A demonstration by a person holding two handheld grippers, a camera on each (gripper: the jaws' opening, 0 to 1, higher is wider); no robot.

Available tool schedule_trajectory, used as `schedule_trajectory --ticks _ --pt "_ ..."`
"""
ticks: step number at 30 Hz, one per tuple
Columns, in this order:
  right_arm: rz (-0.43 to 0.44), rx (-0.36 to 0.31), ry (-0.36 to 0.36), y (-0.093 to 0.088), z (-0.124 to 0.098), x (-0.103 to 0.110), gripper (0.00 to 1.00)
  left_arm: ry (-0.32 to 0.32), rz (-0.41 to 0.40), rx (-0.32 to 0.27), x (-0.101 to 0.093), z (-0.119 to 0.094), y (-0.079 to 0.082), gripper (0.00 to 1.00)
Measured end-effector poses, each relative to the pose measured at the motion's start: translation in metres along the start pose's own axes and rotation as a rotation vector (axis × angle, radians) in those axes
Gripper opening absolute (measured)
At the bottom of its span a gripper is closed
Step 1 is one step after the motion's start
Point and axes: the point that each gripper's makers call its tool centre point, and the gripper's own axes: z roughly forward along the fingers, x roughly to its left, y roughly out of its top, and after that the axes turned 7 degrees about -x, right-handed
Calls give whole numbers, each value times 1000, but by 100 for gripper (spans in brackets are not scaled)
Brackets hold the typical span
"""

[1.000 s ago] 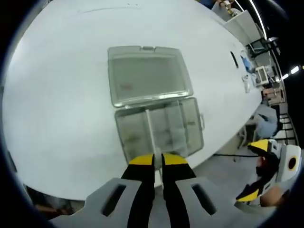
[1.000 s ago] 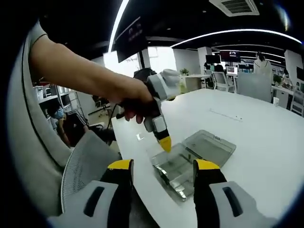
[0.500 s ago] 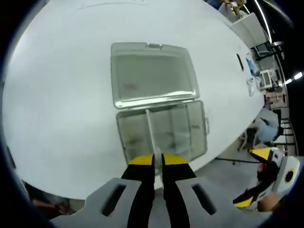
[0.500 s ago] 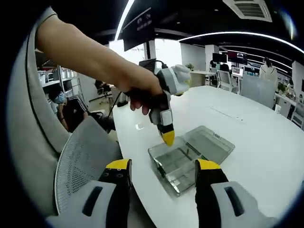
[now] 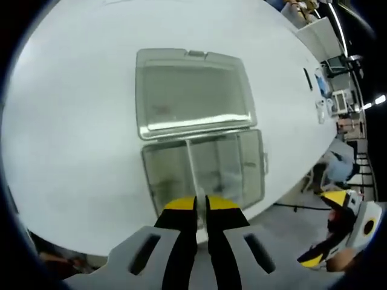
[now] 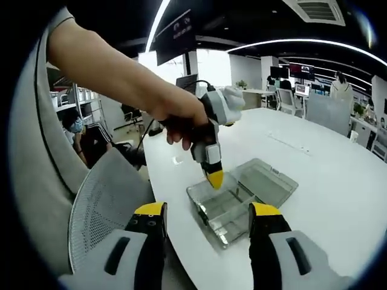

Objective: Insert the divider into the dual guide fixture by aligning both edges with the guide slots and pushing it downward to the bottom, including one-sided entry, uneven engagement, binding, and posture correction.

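Your left gripper point(image 5: 201, 205) has come down closer to the clear plastic compartment box point(image 5: 202, 166) over the last second; in the left gripper view the box sits larger and its near wall now lies just beyond the yellow tips. The fingers point(image 5: 180, 208) are pressed almost together, pinching the thin translucent divider point(image 5: 191, 166), which runs forward from between them across the box tray, edge-on. I cannot tell whether either divider edge has entered a guide slot. The hinged clear lid point(image 5: 192, 90) lies open flat on the white bench point(image 5: 66, 121), on the side of the tray away from you. The box itself stands near the bench's near edge.

In the right gripper view your left gripper point(image 6: 213, 175) hangs tip-down, its yellow tip at or just above the tray point(image 6: 225, 208); that has lowered slightly. Your right gripper point(image 6: 205, 211) is spread wide, holding nothing, well short of the box and off the bench's edge.

Judgement: the approach is closing and insertion is about to begin or barely begun. Check both edges against their slots before pushing, or one-sided entry may bind.
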Motion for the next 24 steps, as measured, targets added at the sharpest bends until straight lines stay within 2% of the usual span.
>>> schedule_trajectory --ticks 24 --pt "19 -4 1 -3 0 -3 52 29 -4 21 7 13 -2 2"
